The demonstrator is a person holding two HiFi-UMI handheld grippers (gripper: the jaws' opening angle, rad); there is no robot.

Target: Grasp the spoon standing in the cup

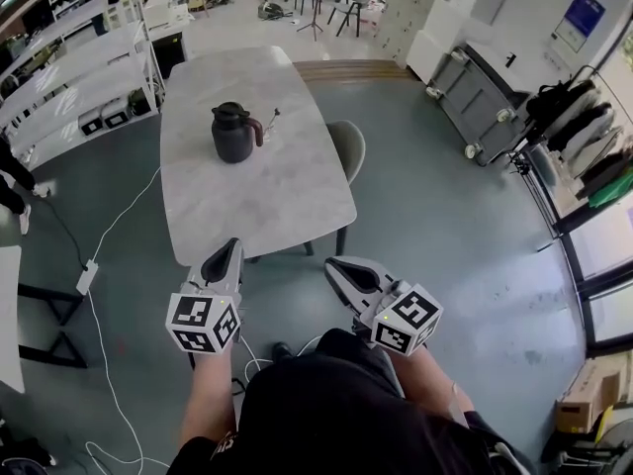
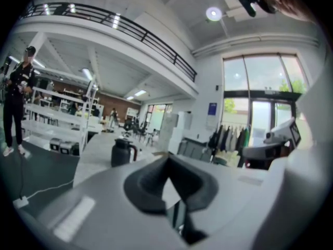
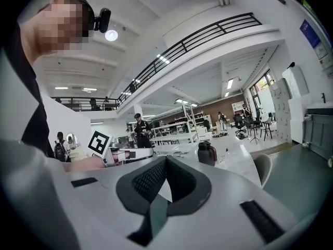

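Note:
A small clear cup with a thin spoon standing in it sits on the grey marble table, just right of a dark jug. My left gripper and right gripper hover side by side before the table's near edge, well short of the cup. Both are shut with nothing between the jaws. The right gripper view shows the right gripper, the jug and the faint cup far ahead. Seen over the left gripper in the left gripper view, the jug stands far off, and the cup is not discernible.
A grey chair is tucked at the table's right side. White shelving lines the left wall, with a white cable on the floor beside it. A grey cabinet stands at the right. People stand in the background.

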